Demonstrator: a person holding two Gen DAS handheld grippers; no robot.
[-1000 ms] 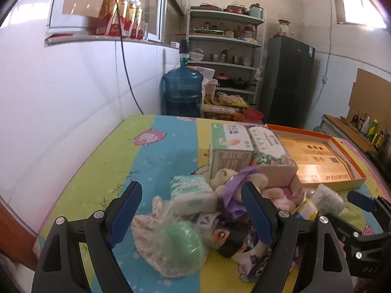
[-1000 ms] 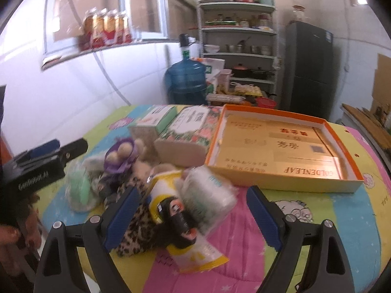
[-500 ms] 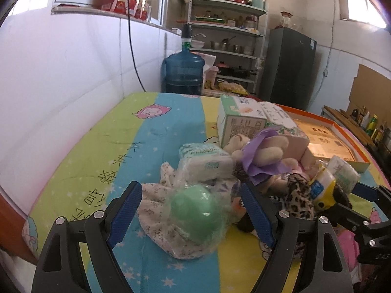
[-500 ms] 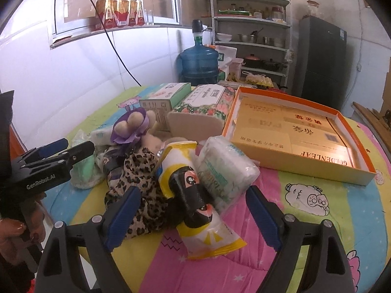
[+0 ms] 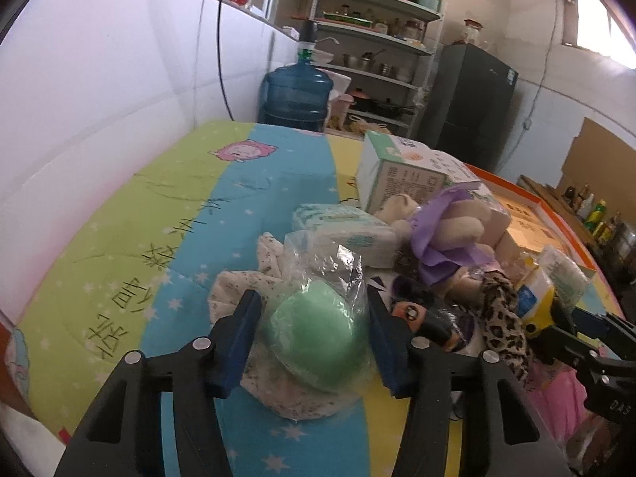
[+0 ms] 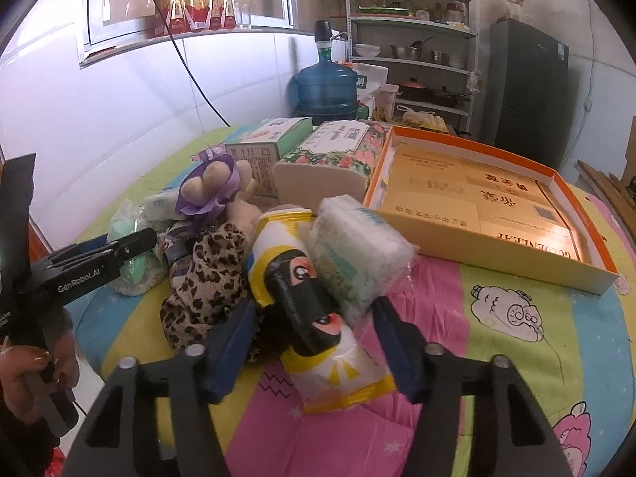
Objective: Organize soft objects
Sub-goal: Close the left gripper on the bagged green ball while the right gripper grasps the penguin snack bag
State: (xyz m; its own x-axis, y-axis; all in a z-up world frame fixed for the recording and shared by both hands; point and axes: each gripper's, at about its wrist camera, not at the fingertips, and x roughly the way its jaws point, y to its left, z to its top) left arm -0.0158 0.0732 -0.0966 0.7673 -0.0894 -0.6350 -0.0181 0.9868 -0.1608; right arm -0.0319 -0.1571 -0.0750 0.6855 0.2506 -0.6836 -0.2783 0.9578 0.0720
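Left hand-held gripper brackets the bagged green ball, fingers spread, bag's neck pointing away.

The green sponge ball in clear plastic wrap rests on the speckled white cloth; behind it lies the wrapped tissue pack, with the purple-dressed plush toy to its right.

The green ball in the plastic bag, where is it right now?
In the left wrist view the green ball sits between the open fingers of the left gripper, on a speckled white cloth, just in front of a tissue pack.
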